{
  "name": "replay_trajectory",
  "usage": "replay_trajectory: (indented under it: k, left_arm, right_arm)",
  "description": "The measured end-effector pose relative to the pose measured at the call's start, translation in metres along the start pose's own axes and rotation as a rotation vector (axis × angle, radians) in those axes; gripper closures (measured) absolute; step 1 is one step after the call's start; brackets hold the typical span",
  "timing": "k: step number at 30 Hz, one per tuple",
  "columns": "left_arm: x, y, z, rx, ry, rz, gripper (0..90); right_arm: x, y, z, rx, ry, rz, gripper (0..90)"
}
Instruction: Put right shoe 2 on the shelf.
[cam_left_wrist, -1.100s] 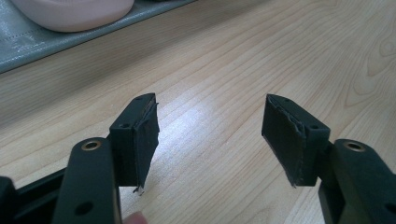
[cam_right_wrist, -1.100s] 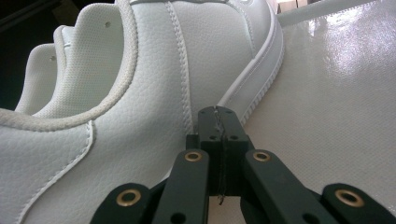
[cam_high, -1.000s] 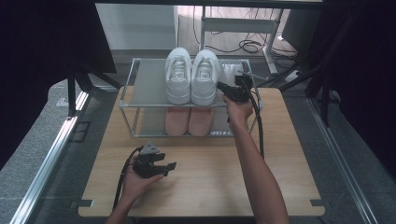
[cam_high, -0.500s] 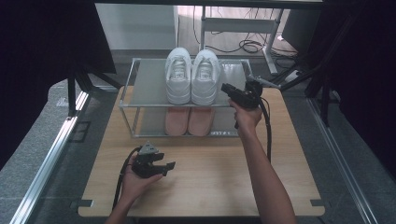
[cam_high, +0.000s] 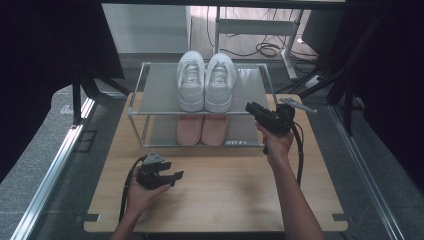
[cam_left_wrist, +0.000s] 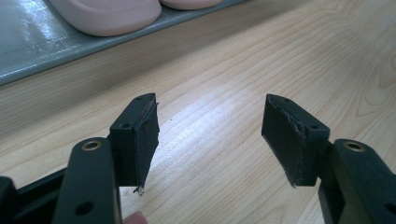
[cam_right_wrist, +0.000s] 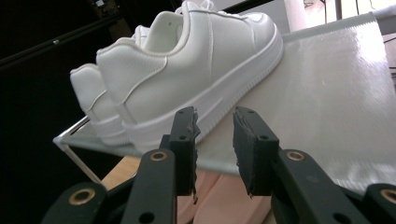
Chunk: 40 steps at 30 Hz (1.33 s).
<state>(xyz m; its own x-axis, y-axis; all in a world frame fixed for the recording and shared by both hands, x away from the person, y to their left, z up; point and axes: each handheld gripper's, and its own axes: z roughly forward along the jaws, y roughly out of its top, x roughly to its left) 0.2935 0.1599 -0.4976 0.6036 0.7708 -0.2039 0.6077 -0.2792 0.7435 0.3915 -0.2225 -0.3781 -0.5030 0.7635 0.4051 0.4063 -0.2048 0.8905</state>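
Observation:
A pair of white sneakers (cam_high: 205, 82) stands on the top shelf of a glass and metal rack (cam_high: 250, 85). A pink pair (cam_high: 202, 129) sits on the shelf below. My right gripper (cam_high: 251, 108) hovers at the rack's front right corner and points at the right sneaker (cam_right_wrist: 196, 60), a short way off it. Its jaws have just been opening and hold nothing (cam_right_wrist: 215, 135). My left gripper (cam_high: 175, 176) lies low over the wooden table (cam_high: 225, 190), open and empty (cam_left_wrist: 210, 135), with the pink shoes (cam_left_wrist: 107, 14) ahead of it.
The rack takes up the table's far half. The bare right part of the top shelf (cam_right_wrist: 327, 93) gleams beside the sneakers. Black stands and cables surround the table, and an aluminium rail (cam_high: 50, 170) runs along its left.
My right gripper has drawn back from the right sneaker's heel toward the near right, and its jaws have spread apart. The left gripper has stayed in place.

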Motion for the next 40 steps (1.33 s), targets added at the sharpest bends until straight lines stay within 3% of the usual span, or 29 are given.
replay_trajectory:
  k: [5,20,30,40]
  left_arm:
    - [0.003,0.000,-0.001,-0.005,0.005,-0.007,37.2]
    - [0.006,-0.001,-0.003,-0.010,0.016,-0.016,37.2]
    - [0.006,-0.001,-0.004,-0.015,0.026,-0.024,37.1]
    - [0.006,-0.001,-0.005,-0.018,0.027,-0.023,37.1]
  right_arm:
    - [-0.004,-0.015,-0.018,-0.003,0.010,-0.015,68.2]
    - [-0.025,-0.061,-0.057,-0.017,0.000,0.009,66.8]
    - [-0.037,-0.094,-0.057,0.037,-0.019,0.034,65.4]
    - [-0.037,-0.098,-0.060,0.034,-0.017,0.018,63.3]
